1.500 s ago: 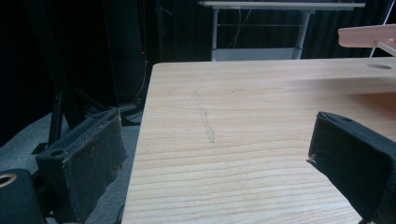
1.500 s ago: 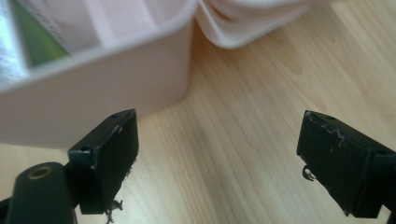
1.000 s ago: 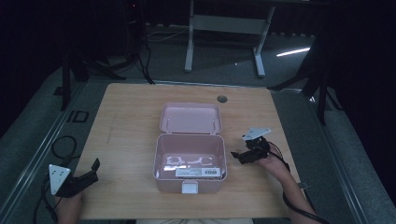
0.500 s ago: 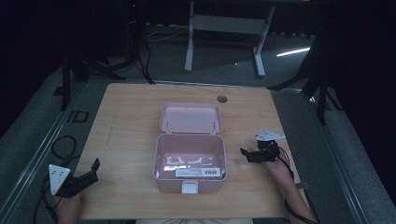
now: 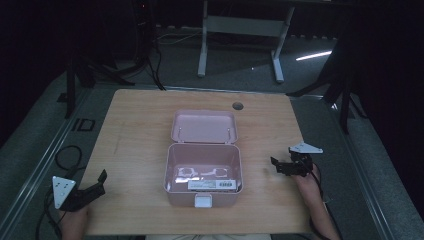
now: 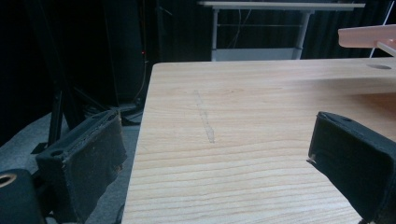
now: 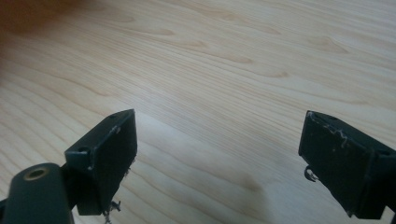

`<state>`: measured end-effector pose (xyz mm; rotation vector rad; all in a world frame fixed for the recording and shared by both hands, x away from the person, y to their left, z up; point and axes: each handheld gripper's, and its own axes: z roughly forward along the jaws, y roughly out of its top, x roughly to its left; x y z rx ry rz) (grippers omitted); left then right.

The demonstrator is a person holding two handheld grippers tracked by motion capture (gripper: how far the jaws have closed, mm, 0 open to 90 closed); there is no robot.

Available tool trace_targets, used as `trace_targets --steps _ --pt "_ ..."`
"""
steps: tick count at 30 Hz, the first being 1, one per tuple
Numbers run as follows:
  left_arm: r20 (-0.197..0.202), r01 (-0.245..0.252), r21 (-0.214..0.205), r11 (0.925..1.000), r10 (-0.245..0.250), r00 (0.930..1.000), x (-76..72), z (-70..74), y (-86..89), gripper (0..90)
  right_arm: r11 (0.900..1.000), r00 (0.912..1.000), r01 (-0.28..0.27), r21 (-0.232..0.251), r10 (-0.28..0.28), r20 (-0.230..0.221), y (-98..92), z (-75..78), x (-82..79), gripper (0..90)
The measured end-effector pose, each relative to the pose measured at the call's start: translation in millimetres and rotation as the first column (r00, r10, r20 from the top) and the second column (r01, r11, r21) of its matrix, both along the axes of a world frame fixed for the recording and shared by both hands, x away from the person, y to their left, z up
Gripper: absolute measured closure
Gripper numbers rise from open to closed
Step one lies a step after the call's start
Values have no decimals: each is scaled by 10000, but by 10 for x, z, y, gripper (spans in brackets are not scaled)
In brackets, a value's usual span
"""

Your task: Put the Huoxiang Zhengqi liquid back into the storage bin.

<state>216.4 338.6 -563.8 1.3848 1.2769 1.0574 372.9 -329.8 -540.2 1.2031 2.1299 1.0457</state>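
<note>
Box: the pink box (image 5: pixel 203 172) is sitting open in the middle of the table (image 5: pixel 135 130), lid up.
Left gripper (image 5: pixel 95 186): resting at the table's near corner, jaws wide apart, empty.
Right gripper (image 5: pixel 281 166): hovering beside the box, jaws apart, empty.
Risk: a careless reach may be bumping the box and sliding it.

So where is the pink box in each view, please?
High view: the pink box stands open at the table's middle, lid back, between both grippers.
Left gripper view: a pink edge of it shows at the top right corner.
Right gripper view: not in it, just wood between the open jaws.
Shared landmark: the wooden table, with its round hole beyond the box.
</note>
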Motion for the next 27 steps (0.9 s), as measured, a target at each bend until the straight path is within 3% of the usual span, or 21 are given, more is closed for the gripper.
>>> trace_targets --steps 8,12,15,27 --pt "3 12 -5 10000 -12 10000 0 0 1 40 9986 9989 466 257 -468 76 -170 17 -13 113" --pt "-26 29 -9 10000 -29 10000 3 1 1 40 9937 9960 896 672 -897 -13 -291 12 -20 113" --pt "-4 2 -12 10000 -2 10000 0 0 1 40 9915 9938 1113 669 -1116 6 -324 -3 -11 113" --pt "17 22 -29 10000 -22 10000 0 -1 3 40 9954 9958 917 276 -915 -94 -283 -41 4 113"
